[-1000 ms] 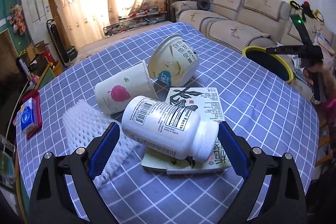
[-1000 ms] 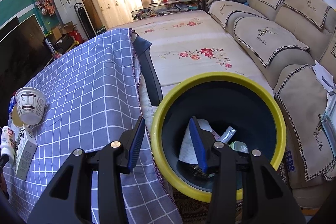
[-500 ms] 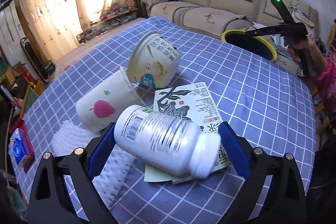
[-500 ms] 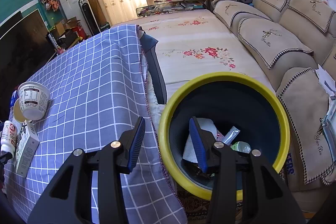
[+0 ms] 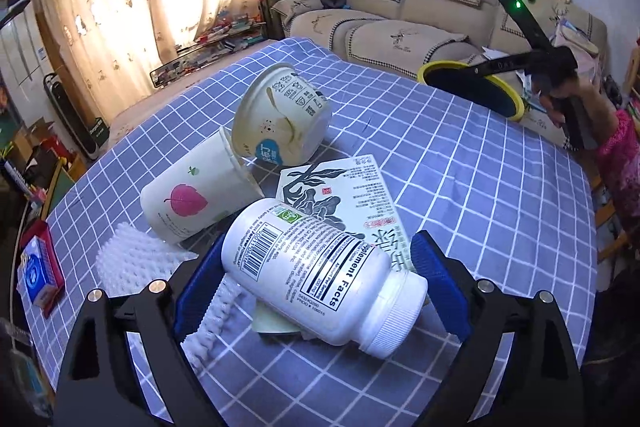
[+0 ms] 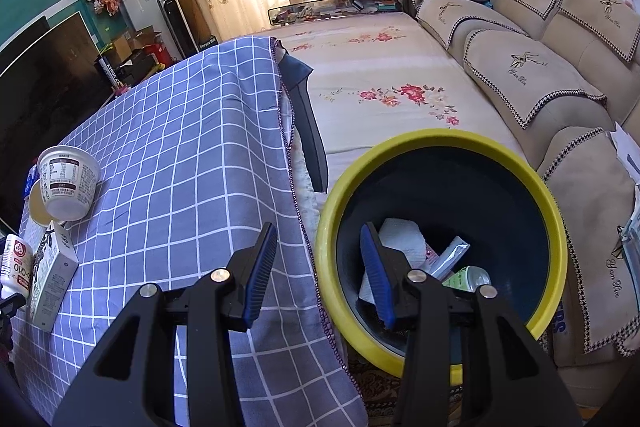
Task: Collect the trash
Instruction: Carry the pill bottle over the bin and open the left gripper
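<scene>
My left gripper (image 5: 316, 279) is shut on a white supplement bottle (image 5: 320, 271), held tilted just above the checked tablecloth (image 5: 460, 163). Under it lie a flat carton (image 5: 348, 195), a paper cup with a pink leaf (image 5: 192, 203), a noodle cup on its side (image 5: 280, 119) and white foam netting (image 5: 132, 263). My right gripper (image 6: 318, 263) is open and empty at the table's edge, over the rim of the yellow-rimmed bin (image 6: 440, 147), which holds paper and wrappers. The bin also shows in the left wrist view (image 5: 472, 87).
A small blue and red box (image 5: 38, 275) lies at the table's left edge. A sofa (image 6: 540, 67) stands behind the bin, and a flowered rug (image 6: 380, 67) covers the floor beside the table. The right wrist view shows the noodle cup (image 6: 68, 187) and carton (image 6: 52, 275) far left.
The left gripper has lifted and tilted the bottle slightly, with its view swinging right. The right gripper has shifted a little left, from inside the bin toward the table edge.
</scene>
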`<action>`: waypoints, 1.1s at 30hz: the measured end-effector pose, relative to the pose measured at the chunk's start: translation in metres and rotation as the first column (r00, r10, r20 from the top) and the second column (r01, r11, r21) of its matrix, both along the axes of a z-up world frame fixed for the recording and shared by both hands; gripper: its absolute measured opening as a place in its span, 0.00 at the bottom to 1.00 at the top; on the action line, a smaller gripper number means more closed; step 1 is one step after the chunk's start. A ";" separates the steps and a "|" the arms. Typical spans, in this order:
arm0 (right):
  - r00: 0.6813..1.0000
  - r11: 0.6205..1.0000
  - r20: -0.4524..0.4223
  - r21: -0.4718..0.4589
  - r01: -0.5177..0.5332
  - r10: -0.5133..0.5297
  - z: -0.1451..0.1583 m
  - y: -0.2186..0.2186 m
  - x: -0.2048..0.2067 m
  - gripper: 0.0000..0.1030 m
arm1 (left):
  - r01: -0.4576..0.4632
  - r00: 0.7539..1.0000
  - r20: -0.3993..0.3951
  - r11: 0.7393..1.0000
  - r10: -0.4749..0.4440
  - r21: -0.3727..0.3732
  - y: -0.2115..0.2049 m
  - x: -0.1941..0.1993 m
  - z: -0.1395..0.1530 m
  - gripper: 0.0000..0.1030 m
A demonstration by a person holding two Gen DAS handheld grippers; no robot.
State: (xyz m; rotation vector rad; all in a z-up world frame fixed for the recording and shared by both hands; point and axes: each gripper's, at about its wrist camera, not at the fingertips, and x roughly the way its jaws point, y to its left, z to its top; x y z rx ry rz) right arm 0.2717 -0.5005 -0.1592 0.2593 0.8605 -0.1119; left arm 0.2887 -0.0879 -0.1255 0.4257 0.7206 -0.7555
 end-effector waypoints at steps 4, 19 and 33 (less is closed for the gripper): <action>1.000 1.000 0.012 0.008 0.000 0.000 0.003 -0.003 -0.004 0.41 | -0.002 1.000 0.014 1.000 0.002 -0.012 -0.005 -0.008 0.009 0.87; 0.996 0.998 0.079 0.055 0.026 -0.030 0.016 -0.033 -0.033 0.41 | 0.166 0.986 0.023 0.986 -0.165 -0.031 -0.093 -0.033 0.032 0.87; 0.973 0.980 0.128 0.082 0.181 -0.190 0.020 -0.123 -0.091 0.41 | 0.383 0.923 -0.009 0.922 -0.384 -0.059 -0.280 -0.011 0.018 0.87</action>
